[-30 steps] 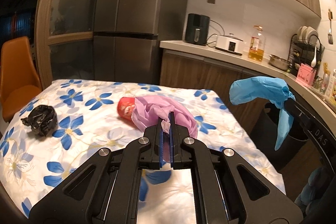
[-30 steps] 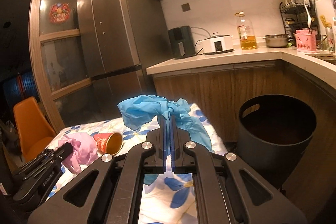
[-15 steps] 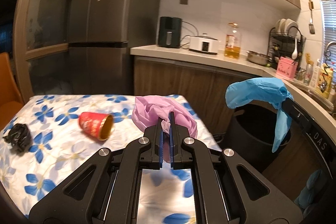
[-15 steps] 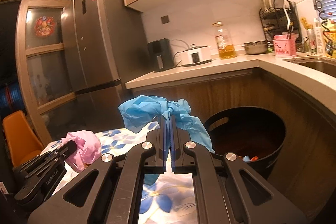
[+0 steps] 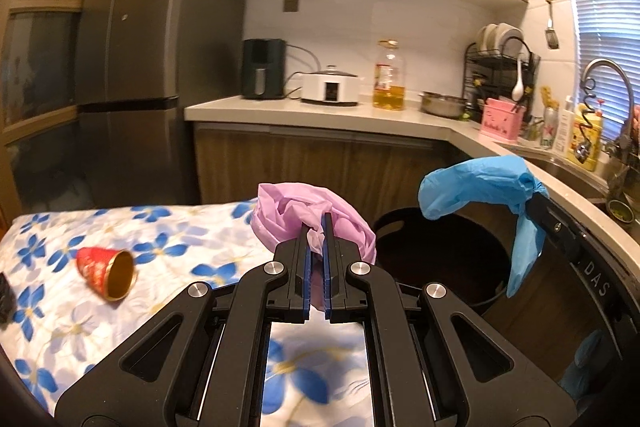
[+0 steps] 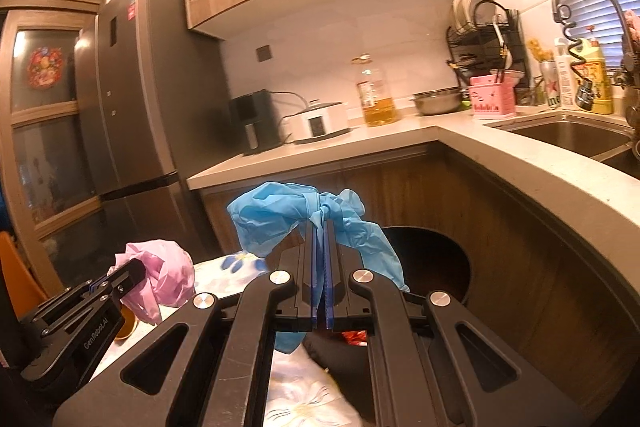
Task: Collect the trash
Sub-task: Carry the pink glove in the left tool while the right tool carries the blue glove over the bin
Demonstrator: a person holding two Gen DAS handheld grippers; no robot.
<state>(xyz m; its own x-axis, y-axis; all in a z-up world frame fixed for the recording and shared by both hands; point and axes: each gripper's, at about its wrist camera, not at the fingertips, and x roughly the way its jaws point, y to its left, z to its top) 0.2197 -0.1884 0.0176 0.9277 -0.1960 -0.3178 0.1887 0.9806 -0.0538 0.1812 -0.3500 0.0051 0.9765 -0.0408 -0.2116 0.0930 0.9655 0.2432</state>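
Your left hand-held gripper [image 5: 316,227] is clamped tight on a crumpled pink plastic bag [image 5: 308,223], held up over the edge of the tabletop [image 5: 168,255] with its blue-flowered cloth. Your right hand-held gripper [image 6: 320,227] is pinched just as tightly on a knotted blue glove [image 6: 288,215], which hangs from its tip above the black bin [image 6: 436,267] on the floor beside the cabinets. Some red scraps lie at the bottom of that bin. On the cloth behind you, a red paper cup [image 5: 106,273] lies on its side, and a black bag [image 5: 5,293] sits at the far left edge, barely in view.
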